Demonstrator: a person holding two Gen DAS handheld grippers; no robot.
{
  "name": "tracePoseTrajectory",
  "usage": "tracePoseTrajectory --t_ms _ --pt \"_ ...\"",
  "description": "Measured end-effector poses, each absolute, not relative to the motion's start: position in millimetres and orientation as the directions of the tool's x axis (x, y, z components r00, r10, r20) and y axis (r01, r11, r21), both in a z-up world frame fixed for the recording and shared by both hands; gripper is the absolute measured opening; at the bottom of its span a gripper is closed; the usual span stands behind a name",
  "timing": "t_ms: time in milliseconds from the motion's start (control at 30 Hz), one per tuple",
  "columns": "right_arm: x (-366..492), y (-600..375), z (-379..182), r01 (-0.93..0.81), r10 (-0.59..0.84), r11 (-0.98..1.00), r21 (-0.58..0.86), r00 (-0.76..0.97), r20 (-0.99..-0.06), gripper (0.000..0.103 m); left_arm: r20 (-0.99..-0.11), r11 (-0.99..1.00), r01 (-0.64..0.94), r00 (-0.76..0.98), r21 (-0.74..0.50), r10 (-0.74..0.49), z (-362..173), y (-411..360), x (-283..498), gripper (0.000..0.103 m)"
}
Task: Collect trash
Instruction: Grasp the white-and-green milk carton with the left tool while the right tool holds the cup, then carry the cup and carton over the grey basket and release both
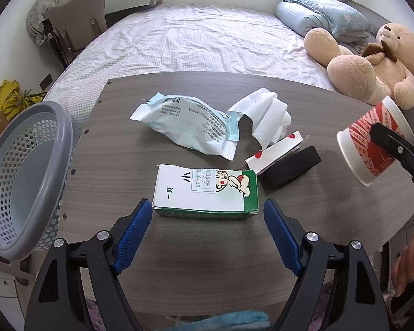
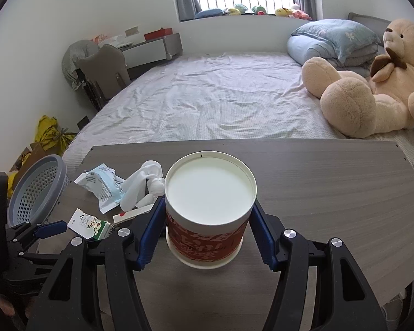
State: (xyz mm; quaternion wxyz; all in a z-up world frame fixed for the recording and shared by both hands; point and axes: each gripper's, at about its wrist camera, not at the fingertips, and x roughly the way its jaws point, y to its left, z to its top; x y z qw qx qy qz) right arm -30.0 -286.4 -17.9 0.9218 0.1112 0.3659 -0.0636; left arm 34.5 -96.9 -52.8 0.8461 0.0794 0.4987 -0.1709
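My left gripper (image 1: 208,209) is open, its blue pads on either side of a white and green carton (image 1: 205,190) lying on the grey wooden table (image 1: 207,262). Behind it lie a pale blue plastic wrapper (image 1: 187,122), a crumpled white tissue (image 1: 265,115) and a small red and white box on a black block (image 1: 287,160). My right gripper (image 2: 208,218) is shut on a red and white paper cup (image 2: 209,209), held sideways above the table; the cup also shows in the left wrist view (image 1: 372,143).
A grey perforated basket (image 1: 22,176) hangs off the table's left edge. Beyond the table is a bed (image 1: 196,38) with a teddy bear (image 1: 372,60) and pillows. A chair (image 1: 77,19) stands at the far left.
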Motion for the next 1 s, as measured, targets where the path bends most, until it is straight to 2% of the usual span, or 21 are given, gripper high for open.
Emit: tracePoseTrajectory --t_ms 133,633,1000 --pt "-36.0 -294.0 -22.0 0.213 -0.03 0.96 0.181 0.722 -0.691 0.059 -0.865 0.927 0.374 0.472 0.023 -0.169 -55.6 -104.2 37.1 0.079" --pt "-33.7 -291.3 -23.7 0.202 -0.016 0.961 0.187 0.719 -0.695 0.059 -0.864 0.929 0.369 0.462 -0.016 -0.198 -70.6 -108.8 59.1 0.081" --pt "-28.8 -283.9 -20.8 0.185 -0.014 0.968 0.17 0.714 -0.7 0.059 -0.838 0.941 0.336 0.505 -0.031 -0.208 -60.5 -86.4 51.0 0.081"
